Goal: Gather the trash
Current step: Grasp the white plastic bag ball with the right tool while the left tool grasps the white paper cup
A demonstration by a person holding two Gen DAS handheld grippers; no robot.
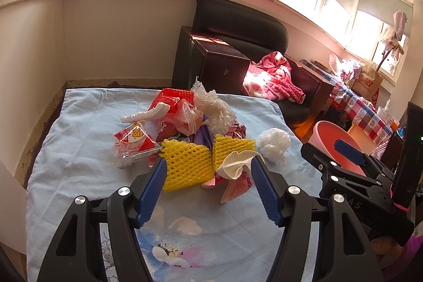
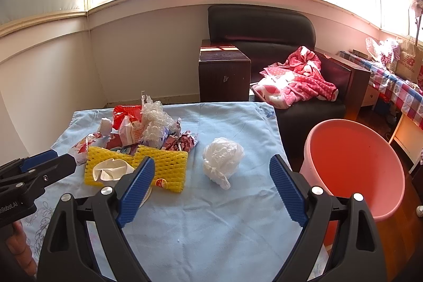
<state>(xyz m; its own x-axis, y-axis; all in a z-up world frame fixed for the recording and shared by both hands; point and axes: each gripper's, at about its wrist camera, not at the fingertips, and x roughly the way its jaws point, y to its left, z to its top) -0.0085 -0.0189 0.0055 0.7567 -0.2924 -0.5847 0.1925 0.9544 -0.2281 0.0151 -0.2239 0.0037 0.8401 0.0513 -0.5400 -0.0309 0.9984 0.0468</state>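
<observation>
Sunny window room, desk (image 2: 211, 216) under a light blue cloth. Trash pile (image 1: 185, 123) sits at its far left, yellow foam net (image 1: 189, 165) in front, white plastic bag ball (image 2: 222, 159) off to the right. Pink bucket (image 2: 354, 165) beside the desk. Left gripper (image 1: 208, 171) and right gripper (image 2: 211, 171) both spread wide, 0 held.
</observation>
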